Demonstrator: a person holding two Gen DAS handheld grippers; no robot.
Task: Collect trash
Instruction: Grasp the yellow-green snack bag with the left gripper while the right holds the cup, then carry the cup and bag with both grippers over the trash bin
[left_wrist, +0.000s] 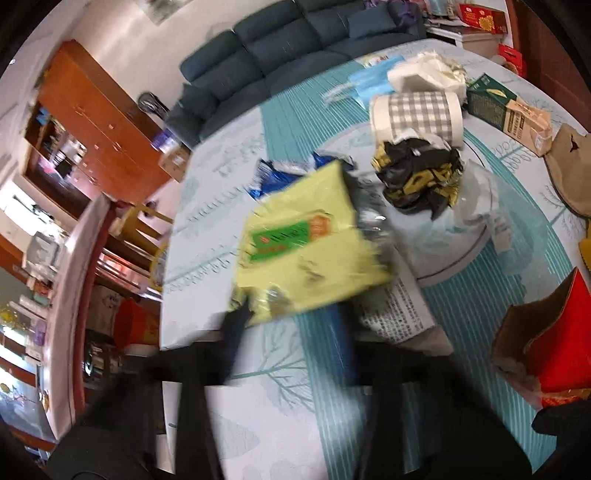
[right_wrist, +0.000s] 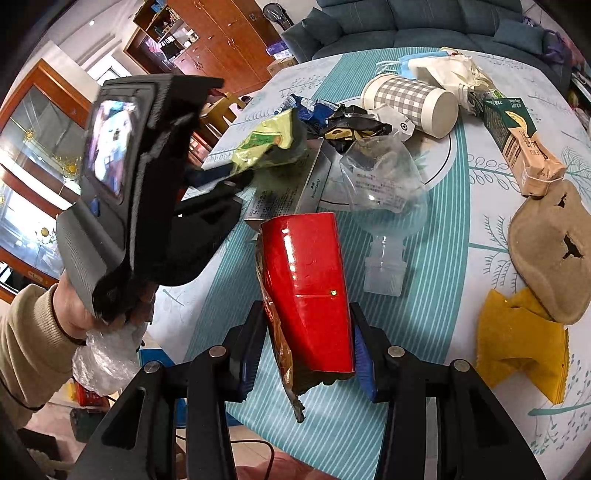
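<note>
Right gripper (right_wrist: 308, 341) tilted down, clamping red bag (right_wrist: 306, 291)

Dense small print on flat grey-white printed carton (right_wrist: 291, 188) and on clear crumpled plastic bag (right_wrist: 384, 184): illegible. Green-and-beige carton (right_wrist: 517, 140) lettering too small to read.

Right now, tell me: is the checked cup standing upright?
No. The checked cup lies on its side on the table.
</note>
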